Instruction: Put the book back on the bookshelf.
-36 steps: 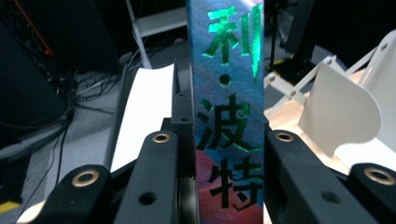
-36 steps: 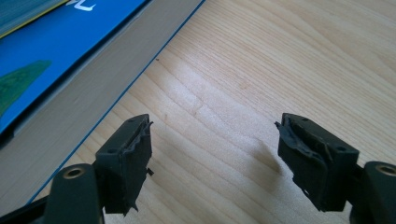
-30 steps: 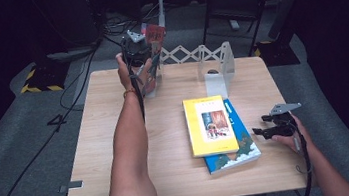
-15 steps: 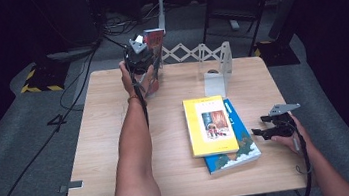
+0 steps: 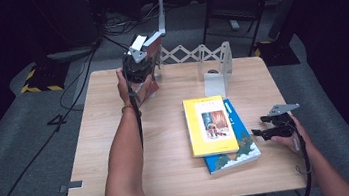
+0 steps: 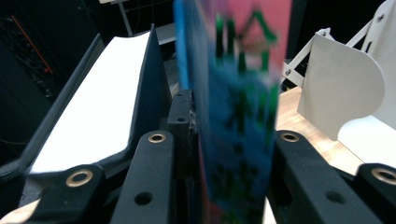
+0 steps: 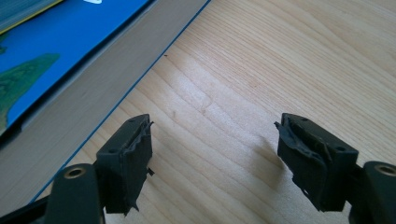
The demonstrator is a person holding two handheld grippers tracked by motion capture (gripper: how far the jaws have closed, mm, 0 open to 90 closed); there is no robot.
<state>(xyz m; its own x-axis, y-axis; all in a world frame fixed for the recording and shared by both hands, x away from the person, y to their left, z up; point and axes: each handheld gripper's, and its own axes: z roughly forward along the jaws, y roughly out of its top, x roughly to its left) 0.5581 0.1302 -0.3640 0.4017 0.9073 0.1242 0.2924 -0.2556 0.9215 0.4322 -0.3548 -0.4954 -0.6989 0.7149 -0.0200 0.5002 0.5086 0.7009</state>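
Book held upright at the table's far left

The left gripper (image 6: 219, 154), its jaws just easing slightly apart, clamps a colourful book (image 6: 238, 93); the right gripper (image 7: 212, 158), jaws apart and empty, rests near the stacked blue book (image 7: 56, 42).

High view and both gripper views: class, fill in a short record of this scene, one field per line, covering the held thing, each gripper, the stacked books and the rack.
held thing: a book with a blue and pink cover, upright between the jaws
left gripper: at the table's far left, jaws just opening, pads against the book
right gripper: open, nothing between the jaws, low over the bare table
stack: yellow book lying on a blue book
rack: white expanding book rack at the far edge
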